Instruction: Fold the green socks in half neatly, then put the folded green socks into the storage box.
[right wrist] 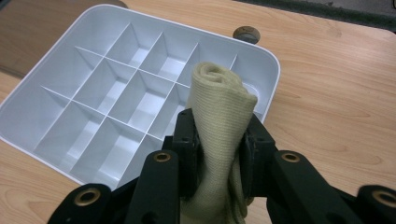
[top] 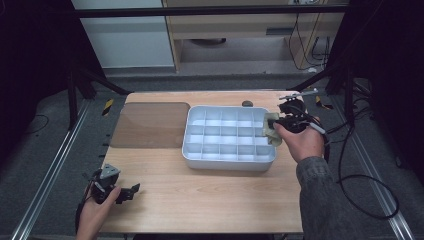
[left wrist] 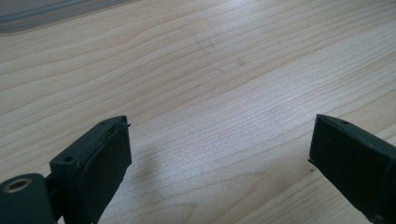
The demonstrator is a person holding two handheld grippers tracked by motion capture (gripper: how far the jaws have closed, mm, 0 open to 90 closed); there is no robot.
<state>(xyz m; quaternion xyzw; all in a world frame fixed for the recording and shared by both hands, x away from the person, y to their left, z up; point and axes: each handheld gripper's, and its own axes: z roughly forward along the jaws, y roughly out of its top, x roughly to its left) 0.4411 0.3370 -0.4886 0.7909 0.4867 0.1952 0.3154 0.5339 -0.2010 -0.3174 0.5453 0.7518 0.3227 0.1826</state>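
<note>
One rolled sock point(right wrist: 219, 107) clamped in right claw point(right wrist: 218, 140); one divided tray point(right wrist: 60, 60).

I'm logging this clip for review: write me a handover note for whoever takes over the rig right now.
Right gripper: shut on the rolled beige cloth, held above the right end of the white divided tray.
Left gripper: open, holding nothing, resting low at the table's near left corner.
Tray: every compartment in view looks empty; a brownish translucent lid lies flat to its left.
Done: cloth picked up.
Left: lower the roll into a compartment and release it; the lid probably goes on afterwards.
</note>
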